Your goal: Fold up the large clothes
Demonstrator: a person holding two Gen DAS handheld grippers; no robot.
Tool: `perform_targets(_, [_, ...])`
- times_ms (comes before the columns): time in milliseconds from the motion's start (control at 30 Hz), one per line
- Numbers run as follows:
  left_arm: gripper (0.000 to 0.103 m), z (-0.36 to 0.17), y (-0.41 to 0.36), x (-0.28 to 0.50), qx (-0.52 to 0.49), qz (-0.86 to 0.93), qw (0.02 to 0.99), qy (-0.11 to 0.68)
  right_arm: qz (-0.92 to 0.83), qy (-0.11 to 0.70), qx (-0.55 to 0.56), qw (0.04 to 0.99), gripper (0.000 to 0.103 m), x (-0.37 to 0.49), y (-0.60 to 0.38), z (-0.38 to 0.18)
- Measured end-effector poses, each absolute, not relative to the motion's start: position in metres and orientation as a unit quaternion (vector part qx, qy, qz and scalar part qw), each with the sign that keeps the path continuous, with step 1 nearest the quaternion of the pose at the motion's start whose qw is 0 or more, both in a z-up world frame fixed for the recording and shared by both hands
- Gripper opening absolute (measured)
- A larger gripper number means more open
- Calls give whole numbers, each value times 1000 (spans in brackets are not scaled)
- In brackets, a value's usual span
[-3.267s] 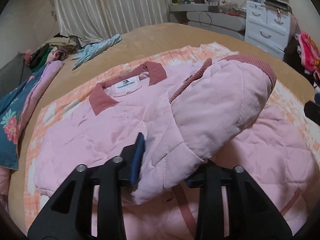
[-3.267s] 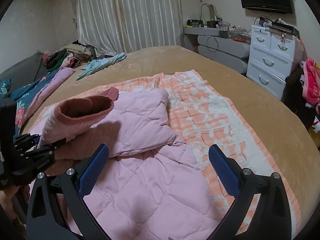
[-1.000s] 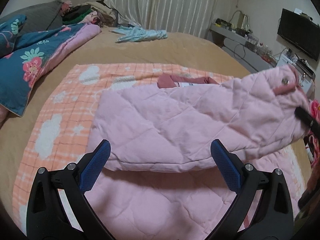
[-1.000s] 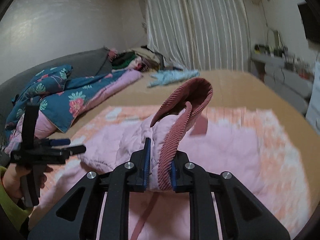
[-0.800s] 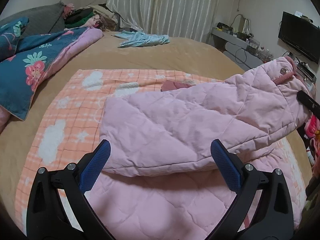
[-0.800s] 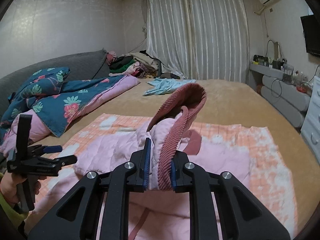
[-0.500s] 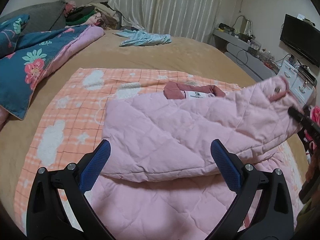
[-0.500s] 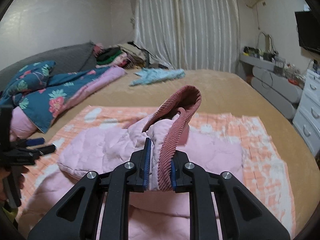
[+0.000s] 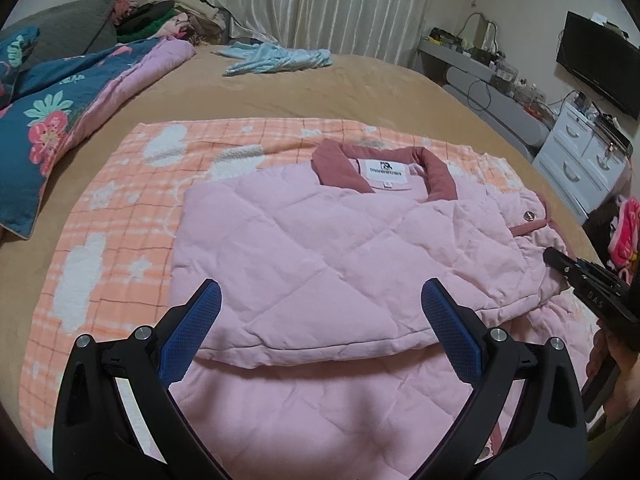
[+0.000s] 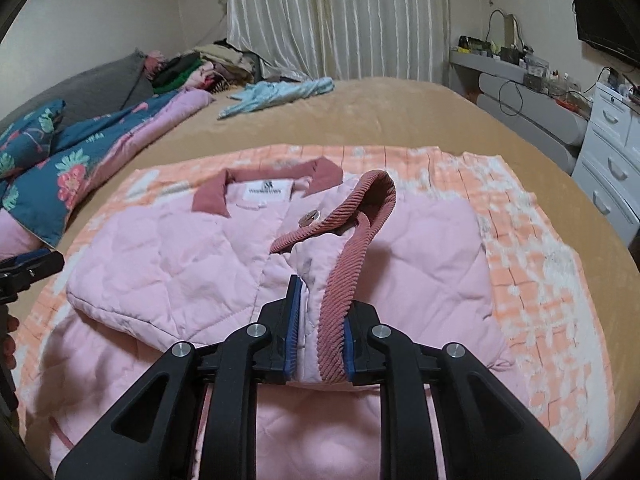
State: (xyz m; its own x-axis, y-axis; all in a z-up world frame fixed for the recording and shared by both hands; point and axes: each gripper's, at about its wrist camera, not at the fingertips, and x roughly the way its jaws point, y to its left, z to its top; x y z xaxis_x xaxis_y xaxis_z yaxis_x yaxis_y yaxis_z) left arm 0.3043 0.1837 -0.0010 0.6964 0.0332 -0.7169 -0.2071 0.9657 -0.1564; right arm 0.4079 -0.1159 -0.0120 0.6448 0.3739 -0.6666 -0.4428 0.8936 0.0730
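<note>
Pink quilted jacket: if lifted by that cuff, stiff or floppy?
Probably floppy: the pink quilted jacket lies creased and folded on itself. Its padding likely adds bulk, not weight. The ribbed cuff, clamped in the right gripper, looks unlikely to slip.

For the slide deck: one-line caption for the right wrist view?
Right gripper shut on the ribbed cuff of a pink quilted jacket, sleeve folded across it on a checked blanket.

Pale curtains (image 9: 320, 4) hang behind the tan bed (image 9: 360, 92); white drawers (image 9: 580, 160) stand at right.
</note>
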Motion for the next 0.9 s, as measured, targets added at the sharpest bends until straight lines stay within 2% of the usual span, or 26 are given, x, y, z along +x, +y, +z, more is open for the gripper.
perform_targets(300, [94, -6, 170, 312, -105, 58, 911, 395, 213, 375, -44, 901, 27, 411, -115, -21])
perform_targets(367, [94, -7, 168, 313, -103, 56, 910, 397, 212, 378, -44, 900, 38, 411, -116, -21])
perform_targets(433, [94, -8, 167, 316, -103, 54, 910, 399, 212, 376, -42, 901, 53, 410, -119, -19])
perform_targets(533, [94, -11, 166, 320, -103, 49, 909, 401, 207, 363, -51, 907, 65, 407, -119, -13])
perform_targets(733, [94, -15, 159, 326, -103, 40, 906, 409, 205, 346, -47, 914, 80, 402, -121, 3])
perform_targets(900, [94, -19, 150, 331, -92, 24, 905, 415, 211, 328, -59, 919, 89, 397, -116, 16])
